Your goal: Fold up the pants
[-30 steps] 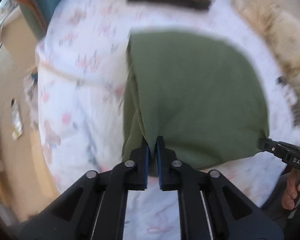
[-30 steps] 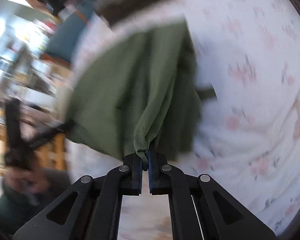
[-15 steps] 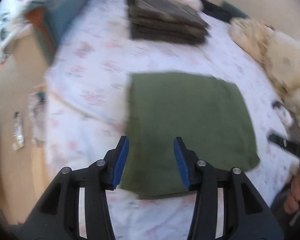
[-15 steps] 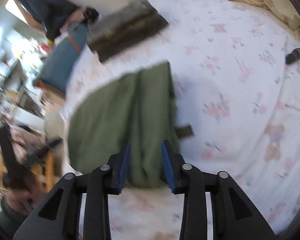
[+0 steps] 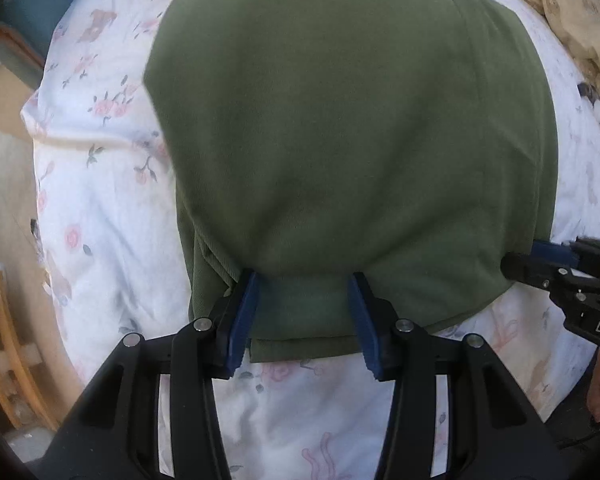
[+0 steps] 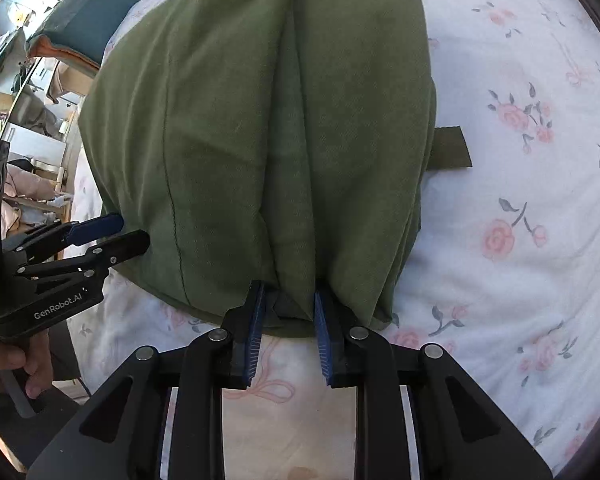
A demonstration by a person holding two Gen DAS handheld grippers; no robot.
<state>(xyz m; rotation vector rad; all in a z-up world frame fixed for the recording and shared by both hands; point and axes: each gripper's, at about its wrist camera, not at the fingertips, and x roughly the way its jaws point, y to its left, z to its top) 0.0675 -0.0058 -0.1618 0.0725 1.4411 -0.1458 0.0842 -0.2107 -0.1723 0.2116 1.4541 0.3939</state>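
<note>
Both grippers hold their blue pads apart over one pair of green pants (image 5: 352,128), folded into a flat rectangle on a bed (image 5: 104,216) with a white floral sheet. Left gripper (image 5: 303,312): jaws wide, tips straddling the pants' near edge, close to the near-left corner of the fold; whether the pads touch the cloth is unclear. Right gripper (image 6: 288,322): jaws parted less widely, either side of a ridge of cloth at the near edge, toward the pants' right side. A small green tab (image 6: 450,148) sticks out from the pants' right edge onto the sheet. No containers show.
</note>
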